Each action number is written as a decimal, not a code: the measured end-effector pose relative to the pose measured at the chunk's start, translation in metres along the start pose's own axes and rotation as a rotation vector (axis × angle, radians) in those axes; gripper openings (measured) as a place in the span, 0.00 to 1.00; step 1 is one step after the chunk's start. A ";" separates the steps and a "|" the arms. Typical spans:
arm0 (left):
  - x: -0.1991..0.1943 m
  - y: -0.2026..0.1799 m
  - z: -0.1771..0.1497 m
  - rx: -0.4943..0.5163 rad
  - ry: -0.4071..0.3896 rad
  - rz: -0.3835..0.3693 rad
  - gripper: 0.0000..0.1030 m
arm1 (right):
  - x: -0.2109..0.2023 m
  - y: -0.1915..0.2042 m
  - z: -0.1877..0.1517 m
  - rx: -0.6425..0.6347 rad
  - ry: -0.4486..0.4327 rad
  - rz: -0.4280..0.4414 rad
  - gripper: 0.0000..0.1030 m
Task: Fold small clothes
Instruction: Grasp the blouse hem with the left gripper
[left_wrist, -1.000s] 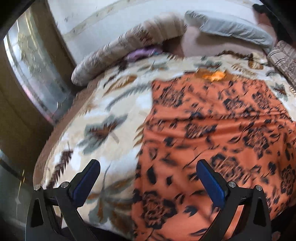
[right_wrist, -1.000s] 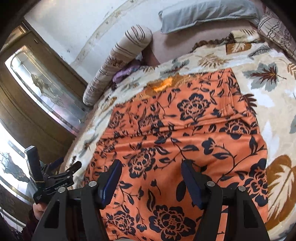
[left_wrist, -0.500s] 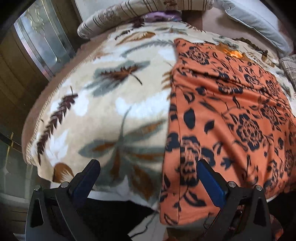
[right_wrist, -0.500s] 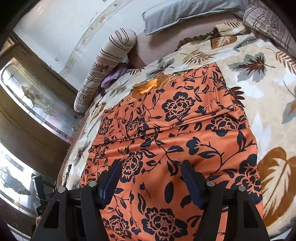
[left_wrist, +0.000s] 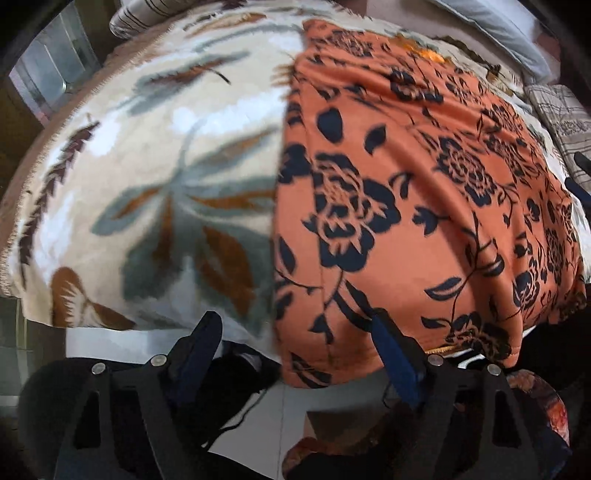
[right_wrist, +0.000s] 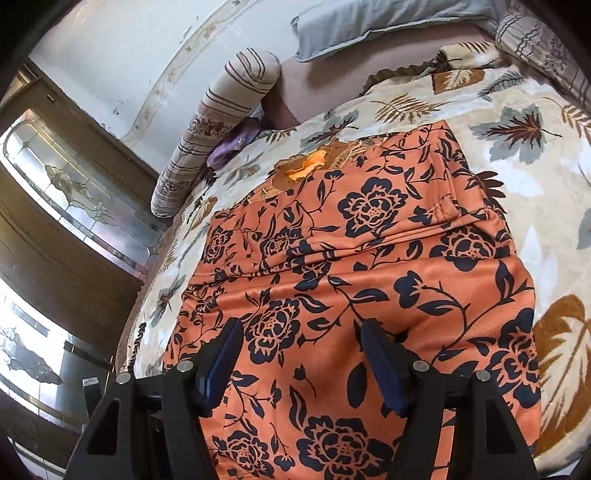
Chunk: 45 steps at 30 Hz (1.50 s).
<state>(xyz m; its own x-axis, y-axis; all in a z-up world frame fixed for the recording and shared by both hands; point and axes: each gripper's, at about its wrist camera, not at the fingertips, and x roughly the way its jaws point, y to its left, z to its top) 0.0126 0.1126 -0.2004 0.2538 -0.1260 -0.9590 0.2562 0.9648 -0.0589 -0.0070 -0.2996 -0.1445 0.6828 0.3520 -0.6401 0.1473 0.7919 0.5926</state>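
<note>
We have the orange floral garment (left_wrist: 424, 192) spread flat on the leaf-print blanket (left_wrist: 155, 177), long axis running away from us toward the pillows. Left gripper (left_wrist: 295, 339) sits at its near-left hem corner, jaws wide, empty. Right gripper (right_wrist: 299, 350) hovers over mid-hem, jaws wide, empty. Left looks nearer the edge.

An orange garment (right_wrist: 373, 280) printed with dark navy roses and vines lies spread flat on the bed, filling the centre and lower part of the right wrist view. A seam fold crosses it mid-frame. In the left wrist view it (left_wrist: 424, 192) fills the right half, its near hem draping over the bed's edge.
</note>
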 end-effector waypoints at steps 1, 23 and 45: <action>0.003 -0.001 -0.001 0.000 0.008 -0.006 0.74 | -0.001 -0.002 0.000 0.006 -0.003 0.000 0.68; -0.004 -0.015 0.015 0.024 0.004 -0.142 0.30 | -0.078 -0.086 -0.014 0.173 0.005 -0.122 0.68; 0.003 -0.023 0.034 0.053 -0.023 -0.203 0.08 | -0.061 -0.093 -0.082 0.167 0.337 -0.216 0.07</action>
<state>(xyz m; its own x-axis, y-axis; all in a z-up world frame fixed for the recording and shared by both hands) 0.0395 0.0819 -0.1926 0.2131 -0.3219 -0.9225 0.3528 0.9058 -0.2346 -0.1209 -0.3539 -0.2004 0.3558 0.3527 -0.8655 0.3934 0.7835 0.4810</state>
